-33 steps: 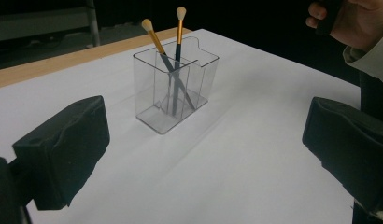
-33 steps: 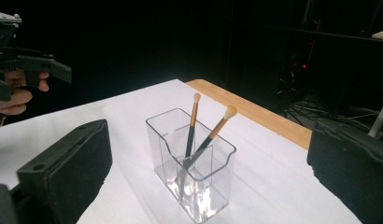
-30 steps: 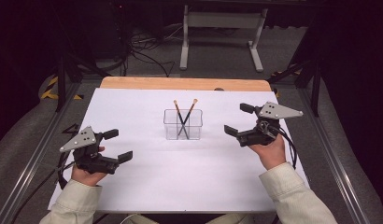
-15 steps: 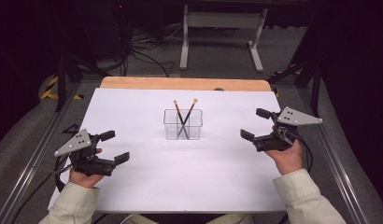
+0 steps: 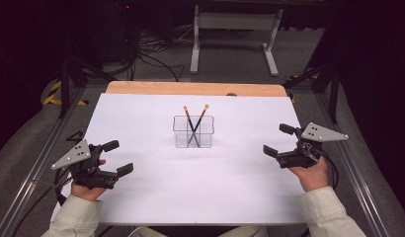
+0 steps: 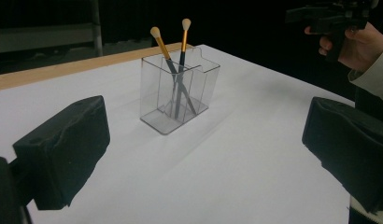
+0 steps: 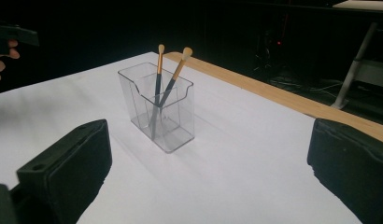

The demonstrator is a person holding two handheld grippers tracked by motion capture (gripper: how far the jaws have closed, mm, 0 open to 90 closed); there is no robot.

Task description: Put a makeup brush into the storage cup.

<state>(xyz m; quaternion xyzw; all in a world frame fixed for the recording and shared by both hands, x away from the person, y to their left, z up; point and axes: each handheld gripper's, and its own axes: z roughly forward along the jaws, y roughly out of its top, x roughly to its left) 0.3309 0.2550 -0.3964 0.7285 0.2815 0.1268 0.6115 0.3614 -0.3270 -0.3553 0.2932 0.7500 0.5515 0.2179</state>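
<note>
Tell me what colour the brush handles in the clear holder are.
Gold above, dark below, on both brushes; clearest in the left gripper view.

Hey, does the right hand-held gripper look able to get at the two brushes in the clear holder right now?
Probably yes. The right hand-held gripper is open and faces the clear holder across bare white table. The brushes stand crossed, tips above the rim, so a grasp from above looks free.

White-covered table (image 5: 156,197) with a bare wooden strip (image 5: 190,88) along the far edge. Directly on it, midway and nearer that strip: a clear plastic holder (image 5: 193,132), upright, two brushes (image 5: 192,126) crossed inside.
</note>
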